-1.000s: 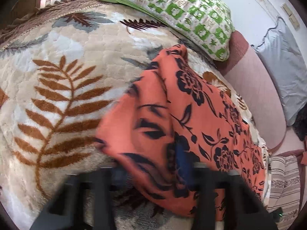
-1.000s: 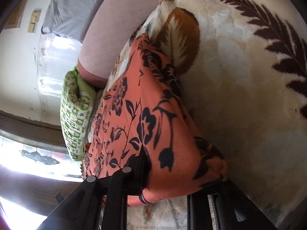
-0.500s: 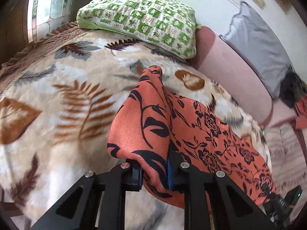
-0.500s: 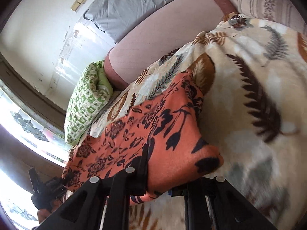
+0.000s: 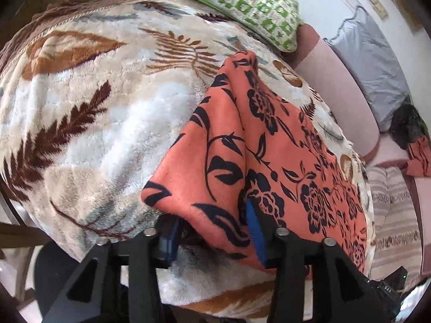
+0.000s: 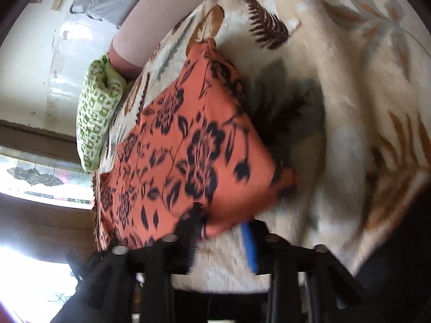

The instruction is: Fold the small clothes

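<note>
An orange cloth with a black flower print (image 5: 269, 145) lies folded over on a plush leaf-pattern blanket (image 5: 94, 113). Its near left corner hangs between the blue pads of my left gripper (image 5: 212, 231). Those jaws are opening and stand apart, with the cloth loose between them. In the right wrist view the same cloth (image 6: 183, 148) spreads over the blanket (image 6: 336, 107). Its near right corner sits between the pads of my right gripper (image 6: 221, 239), whose jaws are also opening. The picture there is blurred.
A green checked pillow (image 5: 242, 0) and a grey pillow (image 5: 374, 62) lie at the far side against a pink padded back (image 5: 342, 86). A striped fabric (image 5: 396, 215) and another orange garment (image 5: 420, 158) lie at the right. The blanket's near edge drops off just under the grippers.
Both grippers carried the cloth's near edge across the blanket toward its near side. Their jaws, shut on the cloth corners before, have now spread apart.
</note>
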The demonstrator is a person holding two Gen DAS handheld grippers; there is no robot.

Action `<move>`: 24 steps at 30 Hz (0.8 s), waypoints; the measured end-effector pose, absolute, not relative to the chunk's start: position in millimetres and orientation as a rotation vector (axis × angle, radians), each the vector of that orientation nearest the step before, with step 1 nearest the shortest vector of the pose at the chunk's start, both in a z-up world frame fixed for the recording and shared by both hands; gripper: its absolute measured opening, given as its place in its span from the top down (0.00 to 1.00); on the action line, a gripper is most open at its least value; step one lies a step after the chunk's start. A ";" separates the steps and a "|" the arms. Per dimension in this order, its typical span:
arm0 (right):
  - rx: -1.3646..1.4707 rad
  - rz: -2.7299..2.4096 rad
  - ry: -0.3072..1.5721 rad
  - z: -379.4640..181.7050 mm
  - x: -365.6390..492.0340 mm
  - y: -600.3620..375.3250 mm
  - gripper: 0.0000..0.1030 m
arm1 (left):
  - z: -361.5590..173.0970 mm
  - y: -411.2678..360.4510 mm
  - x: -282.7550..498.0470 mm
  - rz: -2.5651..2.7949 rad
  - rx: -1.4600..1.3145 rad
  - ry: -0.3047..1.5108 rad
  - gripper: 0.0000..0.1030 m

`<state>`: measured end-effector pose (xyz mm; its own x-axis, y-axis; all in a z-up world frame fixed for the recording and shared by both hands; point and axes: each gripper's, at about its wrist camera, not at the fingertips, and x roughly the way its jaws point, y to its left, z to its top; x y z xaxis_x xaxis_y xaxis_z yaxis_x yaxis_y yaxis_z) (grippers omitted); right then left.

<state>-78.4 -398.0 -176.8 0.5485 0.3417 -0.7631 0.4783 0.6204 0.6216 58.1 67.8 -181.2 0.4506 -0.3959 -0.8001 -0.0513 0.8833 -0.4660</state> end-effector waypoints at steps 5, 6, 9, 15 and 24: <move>0.779 0.030 1.002 -141.8 -78.7 -358.2 0.55 | -164.7 101.4 44.3 -0.195 -0.479 1.041 0.47; 0.763 0.055 0.992 -137.5 -73.3 -351.0 0.55 | -162.6 107.3 41.2 -0.187 -0.482 1.039 0.47; 0.670 0.118 0.962 -124.6 -44.0 -321.4 0.55 | -157.6 118.6 27.6 -0.190 -0.501 1.032 0.47; 0.634 0.184 0.985 -142.5 34.2 -275.3 0.61 | -158.9 114.9 23.5 -0.212 -0.545 1.043 0.47; 0.580 0.199 1.096 -174.6 61.5 -245.4 0.63 | -171.9 78.7 48.0 -0.314 -0.568 1.071 0.66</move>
<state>61.5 -245.4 -174.6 0.4572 0.4290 -0.7790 0.1277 0.8352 0.5349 48.0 78.7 -171.9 0.4543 -0.5046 -0.7342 -0.0287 0.8154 -0.5782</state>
